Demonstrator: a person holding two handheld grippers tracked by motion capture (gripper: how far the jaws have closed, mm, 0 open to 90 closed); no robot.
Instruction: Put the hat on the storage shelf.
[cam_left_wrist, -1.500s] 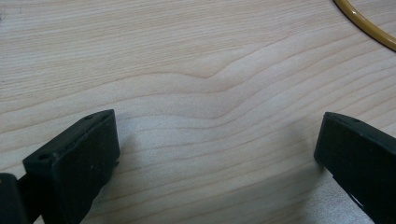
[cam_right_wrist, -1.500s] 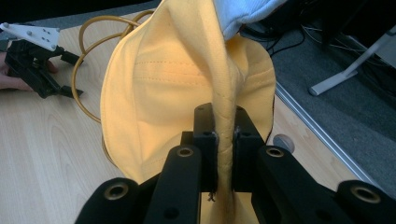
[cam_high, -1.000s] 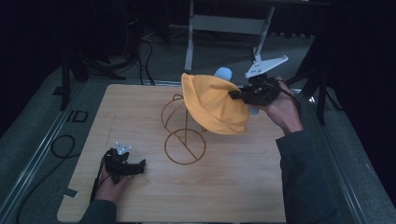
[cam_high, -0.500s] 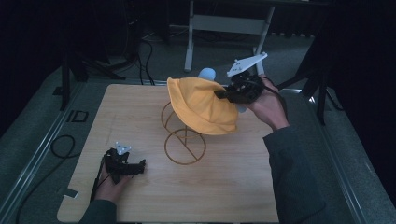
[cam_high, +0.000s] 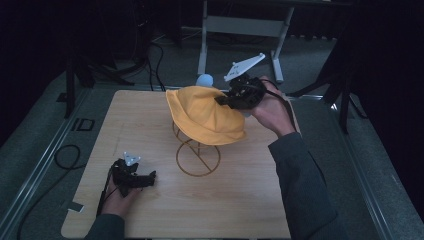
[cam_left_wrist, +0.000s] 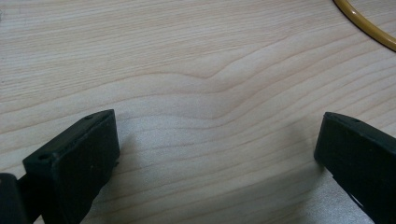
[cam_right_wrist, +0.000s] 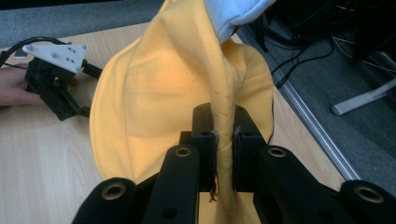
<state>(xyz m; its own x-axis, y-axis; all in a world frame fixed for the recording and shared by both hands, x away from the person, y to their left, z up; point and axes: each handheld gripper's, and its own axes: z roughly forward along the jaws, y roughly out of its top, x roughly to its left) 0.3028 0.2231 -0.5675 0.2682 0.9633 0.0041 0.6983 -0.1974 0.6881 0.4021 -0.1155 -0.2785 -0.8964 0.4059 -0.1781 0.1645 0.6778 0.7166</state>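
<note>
right tool (cam_right_wrist: 224, 140) pinching soft yellow fabric bucket hat (cam_high: 207, 115) by seam | left tool (cam_left_wrist: 215, 154) spread, idle on table (cam_high: 150, 120) | risk: dragging hat tips thin gold wire stand (cam_high: 197, 160)

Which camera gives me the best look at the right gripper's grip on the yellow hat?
The right gripper view: its jaws are shut on a fold of the yellow hat, seam pinched between them. The high view shows the right gripper at the hat's edge over the wire stand. The left gripper view shows table and stand ring.

Jaws spread over table (cam_left_wrist: 196, 70); perhaps a wire ring (cam_left_wrist: 369, 23).
</note>
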